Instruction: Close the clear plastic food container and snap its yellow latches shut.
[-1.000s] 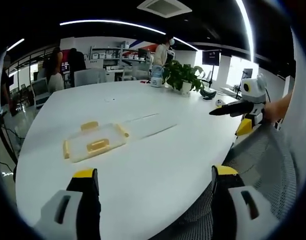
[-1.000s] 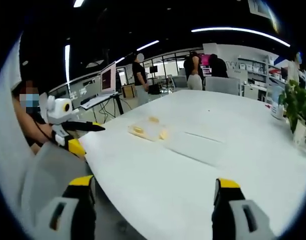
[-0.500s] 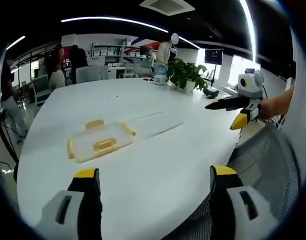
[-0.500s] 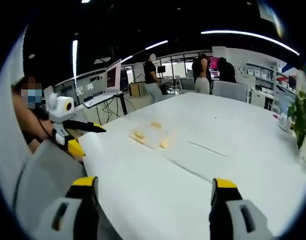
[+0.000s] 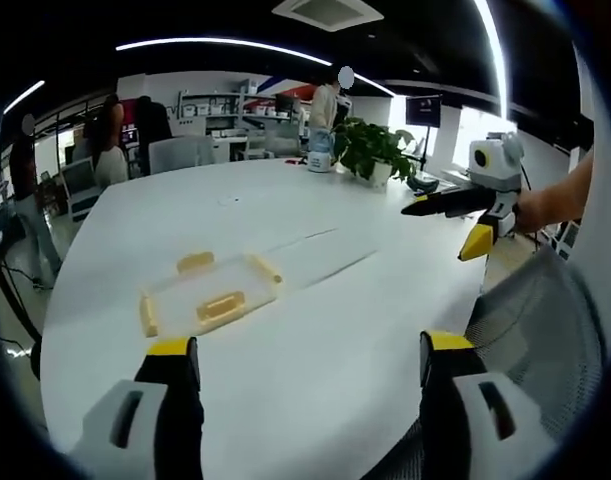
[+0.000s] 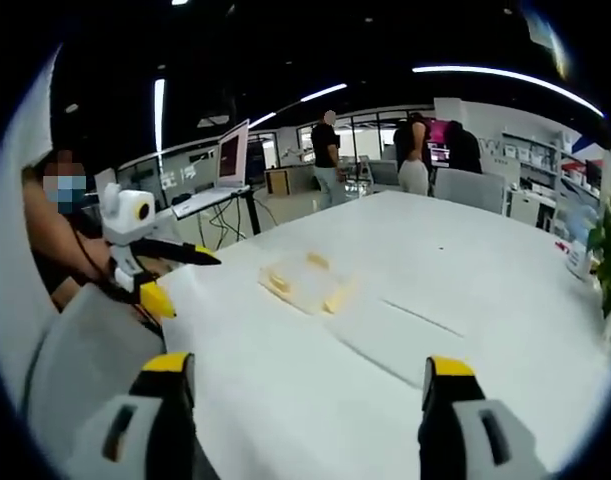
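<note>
Left gripper view: my left claw [image 5: 300,370] and right claw [image 6: 300,385] hang spread and empty, approaching the container [image 5: 210,297] lying untouched on the table [image 5: 335,300].

Left gripper [image 5: 303,375]: grey jaw housings with dark slots, black fingers [image 5: 175,400], yellow tips. Right gripper [image 6: 300,385]: identical build. From outside, each shows long black jaws on a white-and-yellow body.

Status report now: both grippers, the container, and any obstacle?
Left gripper open, right gripper open, both empty. Container on table, untouched. Nothing between.
</note>
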